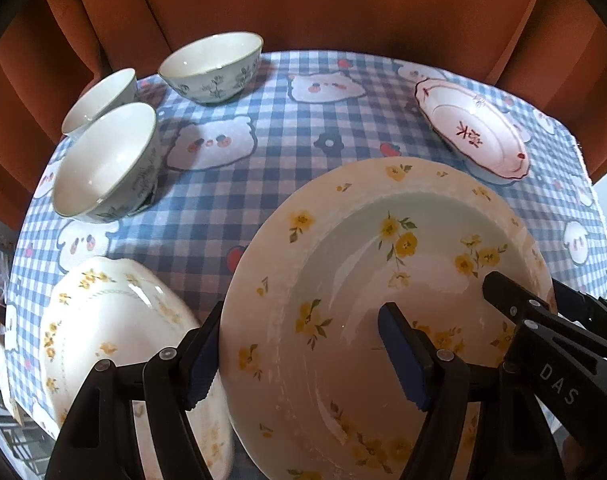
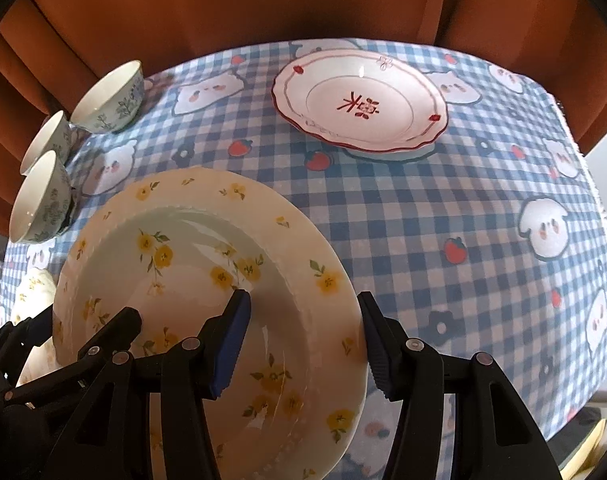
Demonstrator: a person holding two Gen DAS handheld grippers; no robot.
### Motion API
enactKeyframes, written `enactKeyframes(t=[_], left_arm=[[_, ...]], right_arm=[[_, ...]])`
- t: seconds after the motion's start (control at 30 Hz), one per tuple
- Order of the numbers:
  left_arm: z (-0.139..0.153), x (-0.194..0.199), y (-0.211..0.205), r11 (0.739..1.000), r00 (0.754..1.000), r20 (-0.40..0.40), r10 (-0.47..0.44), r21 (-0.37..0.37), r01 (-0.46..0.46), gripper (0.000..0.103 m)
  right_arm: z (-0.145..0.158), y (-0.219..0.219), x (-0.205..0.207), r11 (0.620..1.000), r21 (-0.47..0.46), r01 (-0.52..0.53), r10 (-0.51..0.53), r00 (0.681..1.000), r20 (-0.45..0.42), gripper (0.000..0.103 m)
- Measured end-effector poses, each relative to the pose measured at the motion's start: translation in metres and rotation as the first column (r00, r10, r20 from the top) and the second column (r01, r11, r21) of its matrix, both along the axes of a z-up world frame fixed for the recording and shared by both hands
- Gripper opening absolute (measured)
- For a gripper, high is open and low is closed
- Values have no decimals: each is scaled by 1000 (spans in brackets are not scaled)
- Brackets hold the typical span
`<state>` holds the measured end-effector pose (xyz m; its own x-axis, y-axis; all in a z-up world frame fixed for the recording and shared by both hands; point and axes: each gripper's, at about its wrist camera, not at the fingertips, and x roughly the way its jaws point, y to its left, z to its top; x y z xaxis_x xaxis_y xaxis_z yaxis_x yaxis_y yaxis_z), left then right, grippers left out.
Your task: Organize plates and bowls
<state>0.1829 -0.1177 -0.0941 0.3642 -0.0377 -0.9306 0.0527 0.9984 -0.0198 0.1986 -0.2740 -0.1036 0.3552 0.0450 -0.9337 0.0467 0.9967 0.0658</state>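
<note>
A large cream plate with yellow flowers [image 1: 343, 264] [image 2: 175, 248] is held over the checked tablecloth by both grippers, at opposite sides of its rim. My left gripper [image 1: 303, 320] is shut on its left rim, one finger outside the edge and one inside the well. My right gripper [image 2: 303, 300] is shut on its right rim in the same way. Each gripper shows in the other's view: the right one [image 1: 543, 340] and the left one [image 2: 63, 344]. A second yellow-flowered plate [image 1: 115, 340] lies on the cloth to the lower left, partly under the held plate.
Three white bowls with green-blue sprigs [image 1: 107, 164] [image 1: 211, 68] [image 1: 99, 100] stand at the table's far left. A scalloped plate with red marks [image 2: 359, 100] [image 1: 471, 128] lies at the far right. Orange curtains [image 1: 303, 4] hang behind the table's far edge.
</note>
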Motion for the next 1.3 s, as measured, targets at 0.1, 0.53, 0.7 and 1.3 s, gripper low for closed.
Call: enactKeyframes(t=[0.1, 0.53, 0.7, 1.3], left_arm=[[7, -7, 12, 1000, 1000, 7, -11, -9, 11, 75], [25, -33, 71, 998, 998, 32, -48, -43, 49, 75], [24, -41, 97, 997, 998, 30, -48, -51, 49, 75], [-3, -55, 173, 997, 999, -44, -2, -78, -1, 75]], right_arm=[[10, 9, -8, 1000, -5, 14, -14, 1000, 9, 58], [36, 68, -42, 998, -21, 65, -64, 997, 40, 58], [39, 93, -52, 997, -29, 69, -68, 997, 48, 58], [20, 176, -60, 999, -41, 30, -30, 1000, -3, 58]])
